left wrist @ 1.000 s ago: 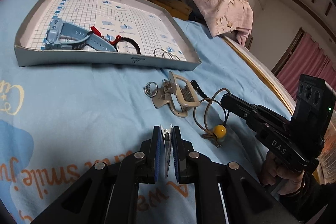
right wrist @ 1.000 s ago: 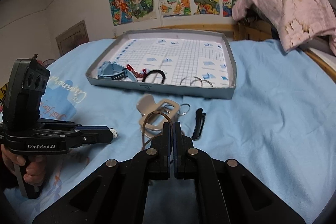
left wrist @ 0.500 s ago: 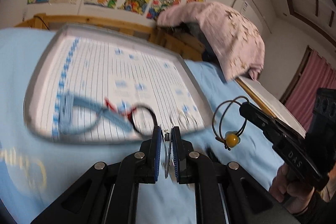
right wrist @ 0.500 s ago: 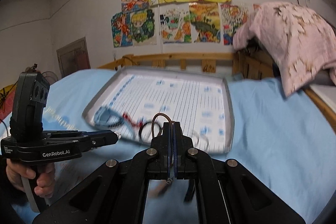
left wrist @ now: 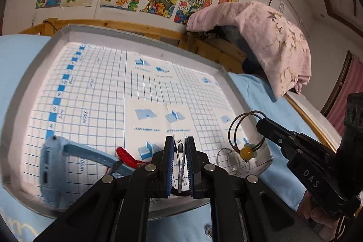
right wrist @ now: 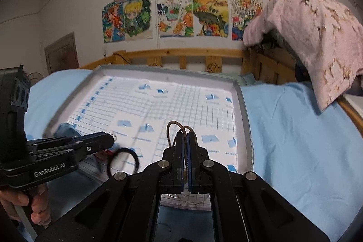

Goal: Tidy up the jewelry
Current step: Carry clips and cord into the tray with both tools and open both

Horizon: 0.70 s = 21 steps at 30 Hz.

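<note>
A shallow grey tray (left wrist: 223,74) with a gridded paper liner lies on the blue bed; it also shows in the right wrist view (right wrist: 244,106). In it lie a blue watch (left wrist: 54,162), a red cord (left wrist: 127,157), a black hair tie (right wrist: 122,161) and clear rings (left wrist: 229,157). My left gripper (left wrist: 180,146) is shut on a thin silver hair clip (left wrist: 180,162) above the tray's near side. My right gripper (right wrist: 185,136) is shut on a brown cord with a yellow bead (left wrist: 247,151), which hangs above the tray's right corner.
A pink cloth (right wrist: 317,37) hangs over the wooden bed rail (right wrist: 181,56) at the right. Posters (right wrist: 181,3) cover the wall behind. Blue bedsheet (right wrist: 295,140) spreads to the right of the tray.
Both grippers have risen from the bed and moved forward over the tray, the left one with the clip, the right one with the beaded cord lifted off the sheet.
</note>
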{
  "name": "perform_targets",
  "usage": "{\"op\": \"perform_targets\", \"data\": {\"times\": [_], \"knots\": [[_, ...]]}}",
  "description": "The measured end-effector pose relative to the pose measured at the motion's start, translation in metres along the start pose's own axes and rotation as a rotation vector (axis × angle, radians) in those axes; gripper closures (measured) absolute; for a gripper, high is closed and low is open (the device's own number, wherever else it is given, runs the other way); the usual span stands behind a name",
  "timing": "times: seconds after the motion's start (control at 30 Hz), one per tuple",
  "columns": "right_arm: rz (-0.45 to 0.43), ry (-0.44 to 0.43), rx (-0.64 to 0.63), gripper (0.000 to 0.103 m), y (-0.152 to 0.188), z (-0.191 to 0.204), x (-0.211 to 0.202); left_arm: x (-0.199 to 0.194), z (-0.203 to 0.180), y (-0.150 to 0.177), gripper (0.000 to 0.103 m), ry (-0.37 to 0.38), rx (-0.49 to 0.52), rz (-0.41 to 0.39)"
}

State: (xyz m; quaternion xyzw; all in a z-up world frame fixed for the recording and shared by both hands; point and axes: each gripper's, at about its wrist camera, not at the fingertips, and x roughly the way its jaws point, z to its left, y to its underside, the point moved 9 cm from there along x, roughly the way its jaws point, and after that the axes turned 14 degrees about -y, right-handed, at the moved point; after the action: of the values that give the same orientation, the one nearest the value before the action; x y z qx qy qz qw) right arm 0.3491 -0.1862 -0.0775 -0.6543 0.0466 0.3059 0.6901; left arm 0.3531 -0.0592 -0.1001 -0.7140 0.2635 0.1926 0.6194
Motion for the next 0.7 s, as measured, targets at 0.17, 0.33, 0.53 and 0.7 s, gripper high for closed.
{"op": "perform_targets", "data": {"times": [0.17, 0.33, 0.53, 0.7], "knots": [[0.05, -0.012, 0.035, 0.101, 0.02, -0.009, 0.015, 0.011, -0.002, 0.009, 0.093, 0.005, 0.0, 0.04], [0.054, -0.024, 0.061, 0.101, 0.027, -0.014, 0.018, 0.013, -0.001, 0.012, 0.093, -0.008, -0.002, 0.045], [0.079, -0.014, 0.071, 0.1, 0.031, -0.017, 0.017, 0.012, 0.003, 0.011, 0.093, -0.047, -0.008, 0.055], [0.077, 0.003, 0.085, 0.1, 0.031, -0.02, 0.004, 0.001, 0.007, 0.012, 0.088, -0.086, -0.013, 0.052]]}}
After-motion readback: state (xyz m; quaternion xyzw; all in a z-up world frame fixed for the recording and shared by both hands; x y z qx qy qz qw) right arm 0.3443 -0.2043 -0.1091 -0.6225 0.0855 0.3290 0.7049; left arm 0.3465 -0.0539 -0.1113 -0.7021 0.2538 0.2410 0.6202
